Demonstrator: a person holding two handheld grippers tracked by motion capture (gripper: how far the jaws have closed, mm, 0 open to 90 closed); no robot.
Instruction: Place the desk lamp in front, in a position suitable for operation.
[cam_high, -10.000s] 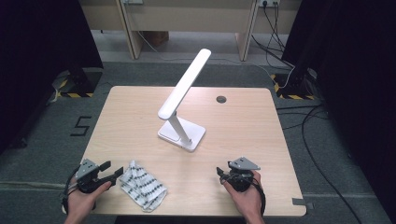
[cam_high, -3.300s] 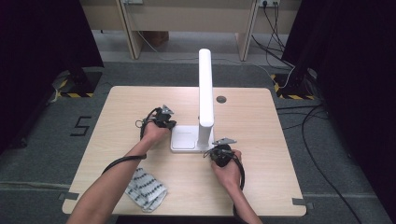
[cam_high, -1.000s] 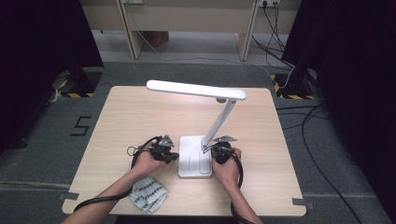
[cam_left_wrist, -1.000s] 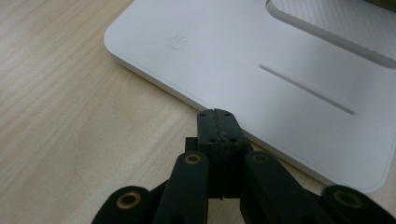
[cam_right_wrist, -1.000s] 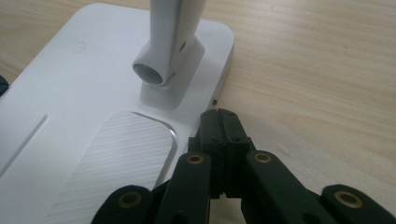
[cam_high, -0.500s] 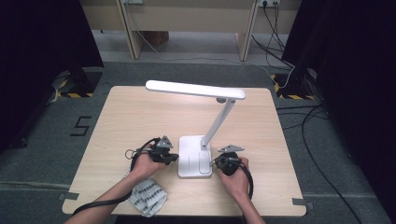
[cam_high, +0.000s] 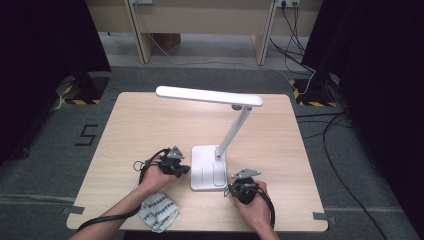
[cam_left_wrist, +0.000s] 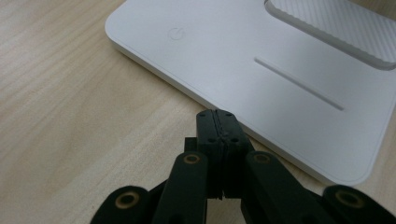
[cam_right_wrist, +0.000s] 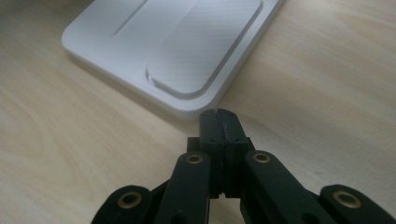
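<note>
A white desk lamp stands unfolded on the wooden table (cam_high: 150, 125): flat base (cam_high: 207, 167), slanted arm (cam_high: 232, 132), long head (cam_high: 207, 96) held level above it. My left gripper (cam_high: 186, 170) lies just left of the base, shut with nothing in it; in the left gripper view its tips (cam_left_wrist: 217, 117) sit at the base's edge (cam_left_wrist: 261, 84), below the power symbol (cam_left_wrist: 175, 33). My right gripper (cam_high: 231, 190) rests at the base's front right corner, also shut and empty; in the right gripper view its tips (cam_right_wrist: 220, 116) almost touch the base corner (cam_right_wrist: 187, 56).
A white patterned cloth or packet (cam_high: 158, 212) lies by the front edge under the left forearm. A round cable hole (cam_high: 235, 106) sits at the back of the table. Dark floor, cables (cam_high: 330, 130) and a wooden frame surround the table.
Over ten seconds the lamp was pulled toward the front and unfolded, its head now level. In the last half second the right gripper drew back from the base toward the front edge.
</note>
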